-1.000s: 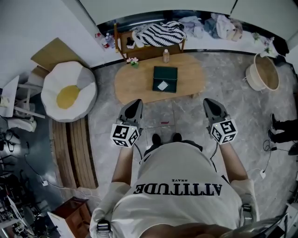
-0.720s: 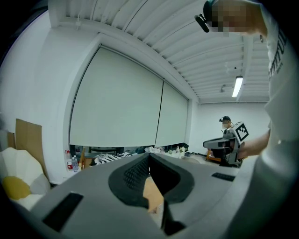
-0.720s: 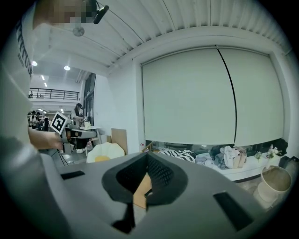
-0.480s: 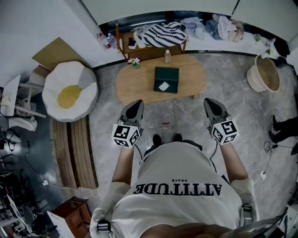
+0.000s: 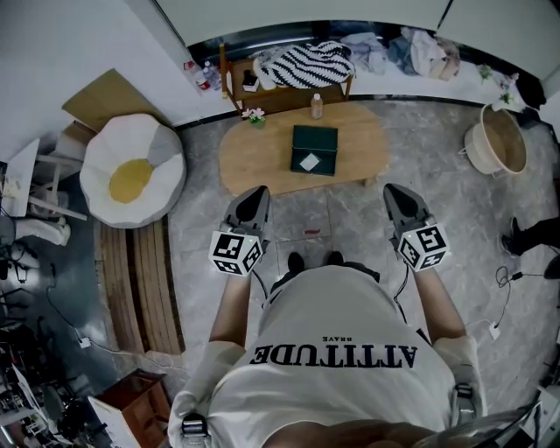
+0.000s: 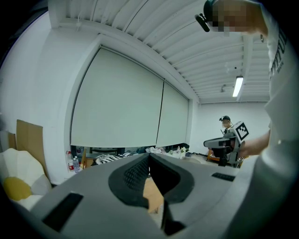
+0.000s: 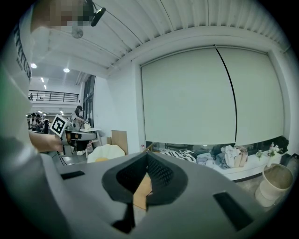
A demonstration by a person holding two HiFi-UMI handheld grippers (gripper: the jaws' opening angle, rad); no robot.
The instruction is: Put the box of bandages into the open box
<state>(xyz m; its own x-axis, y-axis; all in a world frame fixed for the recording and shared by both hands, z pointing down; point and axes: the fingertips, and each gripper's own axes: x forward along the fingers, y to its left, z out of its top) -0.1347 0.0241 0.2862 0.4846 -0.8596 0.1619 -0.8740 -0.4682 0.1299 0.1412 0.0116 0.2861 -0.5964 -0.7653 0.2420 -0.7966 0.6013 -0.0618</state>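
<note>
Head view: even, diffuse indoor light, cool and a bit washed out. The table (image 5: 302, 149) is well lit, with only a soft shadow on the floor (image 5: 350, 219) just in front of it. Far left of the table the room goes dim and the clutter (image 5: 26, 385) is hard to read. Strong barrel distortion: the wall (image 5: 306, 10) behind the table bows.

Gripper views: heavy fisheye, black vignette in all corners. The blinds (image 6: 117, 100) are flat and evenly bright. The ceiling strip light (image 6: 238, 86) is slightly blown out, as are the small ceiling spots (image 7: 33, 66). The left gripper (image 6: 150, 156) and right gripper (image 7: 147, 156) sit close to the lens: soft, out of focus, shaded low down.
</note>
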